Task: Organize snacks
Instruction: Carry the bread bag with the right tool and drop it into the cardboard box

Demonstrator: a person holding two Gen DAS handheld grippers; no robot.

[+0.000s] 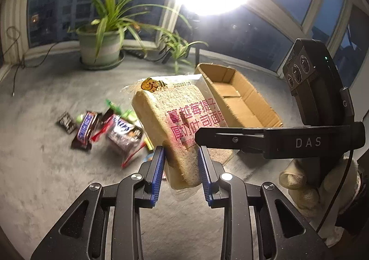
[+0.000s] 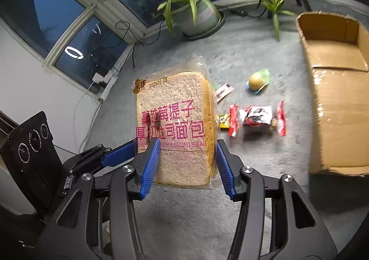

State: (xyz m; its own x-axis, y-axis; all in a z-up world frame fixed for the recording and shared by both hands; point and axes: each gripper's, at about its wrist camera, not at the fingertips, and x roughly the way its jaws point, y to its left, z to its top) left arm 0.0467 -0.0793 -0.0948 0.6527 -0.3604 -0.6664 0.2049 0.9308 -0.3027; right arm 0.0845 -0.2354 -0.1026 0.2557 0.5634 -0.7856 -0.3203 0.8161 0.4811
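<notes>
While both the left gripper [image 1: 181, 173] and right gripper [image 2: 188, 167] pinch the upright bread pack [image 2: 176, 128] off the carpet, the open cardboard box [image 2: 334, 89] lies to its right, nearer the right hand.

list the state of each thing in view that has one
bread pack: sealed, lifted off the floor, upright
left gripper: fingers shut on the bread pack's thin sides
right gripper: fingers at the pack's wide sides, grip looks closed
cardboard box: open, empty, on the floor
loose snacks: lying scattered on the carpet, outside the box
potted plant: upright by the window
</notes>
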